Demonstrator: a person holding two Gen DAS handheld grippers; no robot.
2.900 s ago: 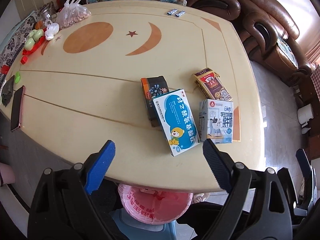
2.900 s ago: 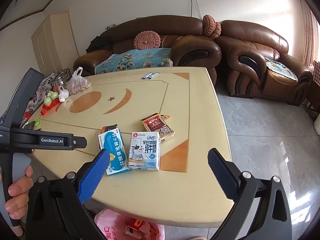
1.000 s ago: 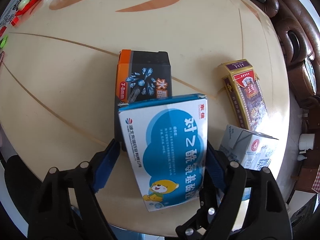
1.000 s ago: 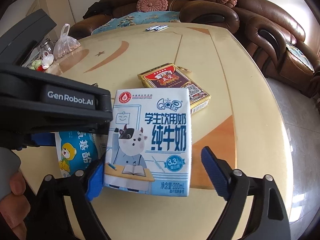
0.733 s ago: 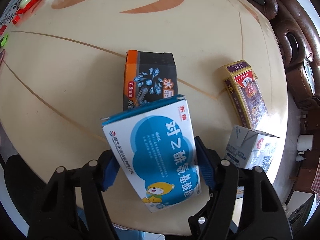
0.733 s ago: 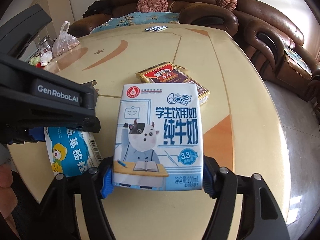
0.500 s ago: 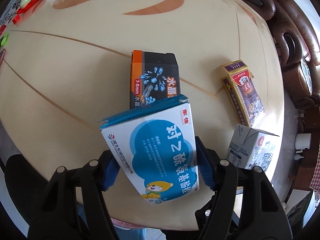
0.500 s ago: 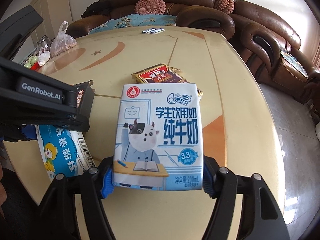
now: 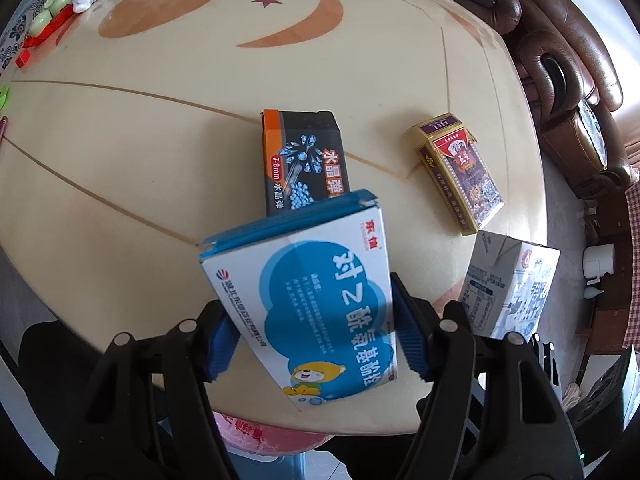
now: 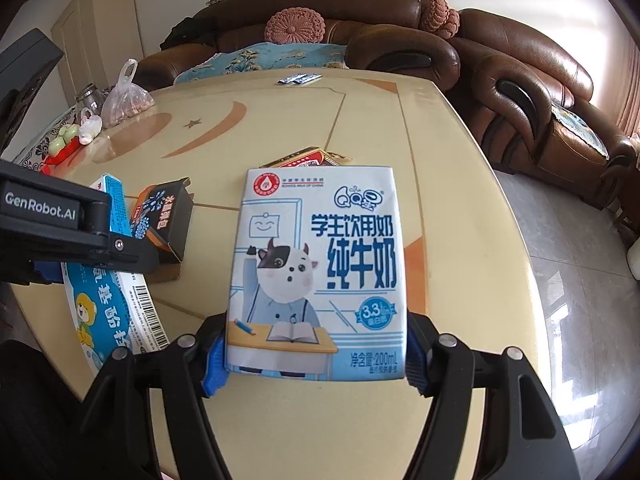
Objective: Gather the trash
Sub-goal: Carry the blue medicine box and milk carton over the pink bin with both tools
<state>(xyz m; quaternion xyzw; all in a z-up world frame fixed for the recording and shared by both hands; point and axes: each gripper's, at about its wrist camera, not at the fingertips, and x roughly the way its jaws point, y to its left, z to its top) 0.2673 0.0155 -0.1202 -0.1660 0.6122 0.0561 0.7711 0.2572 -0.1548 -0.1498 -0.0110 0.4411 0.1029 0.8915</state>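
In the left wrist view, the left hand-held gripper (image 9: 310,338) clamps a blue-and-white medicine box (image 9: 320,304) between its blue pads at the lower centre of the frame, the box tilted and lifted clear of the cream desk (image 9: 160,160). In the right wrist view, the right hand-held gripper (image 10: 312,360) grips a white-and-blue milk carton (image 10: 320,272) by its bottom edge, filling the centre of the frame. Both sets of jaws have just closed onto these items. Lying flat on the desk are a black-and-orange box (image 9: 302,160) at mid frame, just above the medicine box, and a red-and-gold box (image 9: 460,172) to the right of it. A pink-lined bin (image 9: 264,432) shows below the desk edge at the bottom of the left view.
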